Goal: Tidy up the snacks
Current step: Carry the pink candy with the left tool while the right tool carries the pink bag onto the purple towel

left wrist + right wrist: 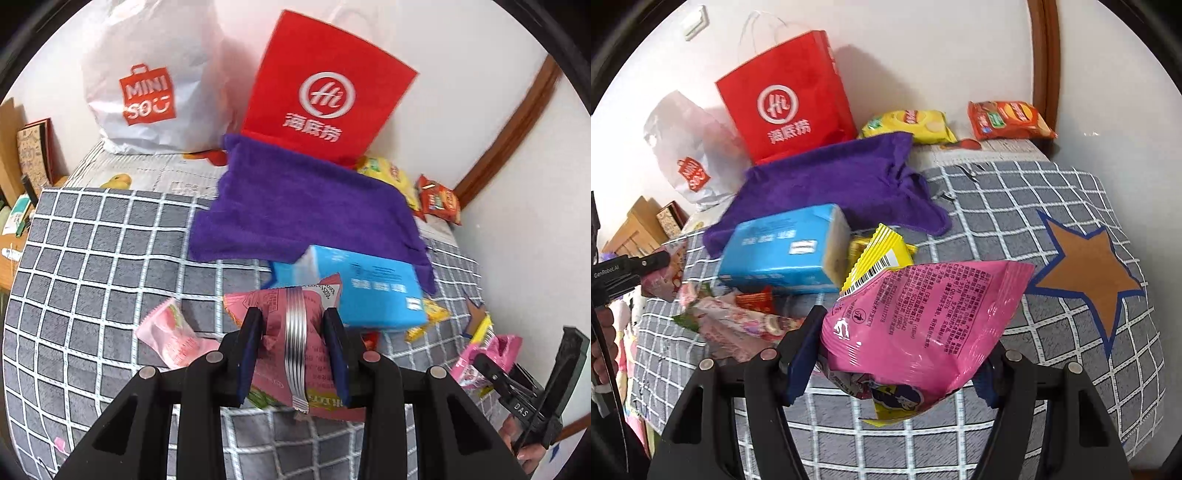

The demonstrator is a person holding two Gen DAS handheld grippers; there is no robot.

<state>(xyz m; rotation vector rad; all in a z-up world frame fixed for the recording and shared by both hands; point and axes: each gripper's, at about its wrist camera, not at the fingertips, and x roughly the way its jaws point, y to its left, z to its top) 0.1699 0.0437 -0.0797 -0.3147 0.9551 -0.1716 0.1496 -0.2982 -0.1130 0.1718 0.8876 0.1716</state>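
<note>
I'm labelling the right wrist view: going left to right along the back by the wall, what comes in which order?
White bag → red bag → yellow chip bag → orange chip bag.

We see a red paper bag (786,99) and white plastic bag (147,92) behind a purple towel (827,181); a brown star-shaped patch (1089,269) lies on the grey checked cloth (103,258).
</note>
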